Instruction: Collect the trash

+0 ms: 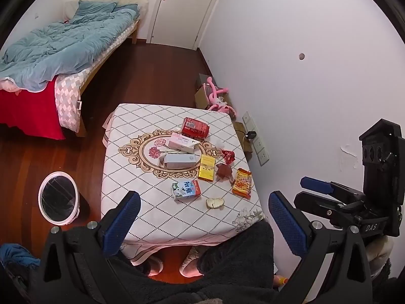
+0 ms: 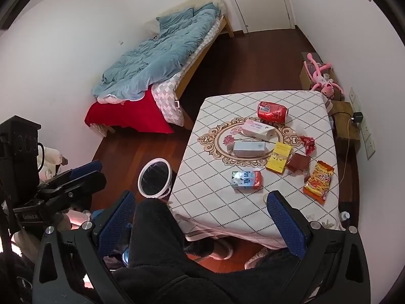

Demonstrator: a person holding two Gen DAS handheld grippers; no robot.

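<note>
Several pieces of trash lie on a small table (image 1: pixel 141 177) with a diamond-pattern cloth: a red can (image 1: pixel 195 127), a pink-white carton (image 1: pixel 182 143), a grey-blue box (image 1: pixel 180 160), a yellow box (image 1: pixel 207 167), a milk carton (image 1: pixel 186 189), brown (image 1: pixel 224 171) and red (image 1: pixel 228 156) wrappers, an orange snack bag (image 1: pixel 242 183) and a pale scrap (image 1: pixel 215 202). A bin with a white rim (image 1: pixel 58 198) stands on the floor left of the table. My left gripper (image 1: pixel 205 220) is open and empty above the table's near edge. My right gripper (image 2: pixel 200 217) is open and empty, also held high; it shows in the left wrist view (image 1: pixel 316 190).
A bed with a blue duvet (image 1: pixel 63 48) stands at the far left. A pink plush toy (image 1: pixel 217 98) and cardboard boxes lie by the right wall, near wall sockets with a charger (image 1: pixel 251 135). The person's dark-clad legs (image 1: pixel 235 248) and slippered feet are under the table's near edge.
</note>
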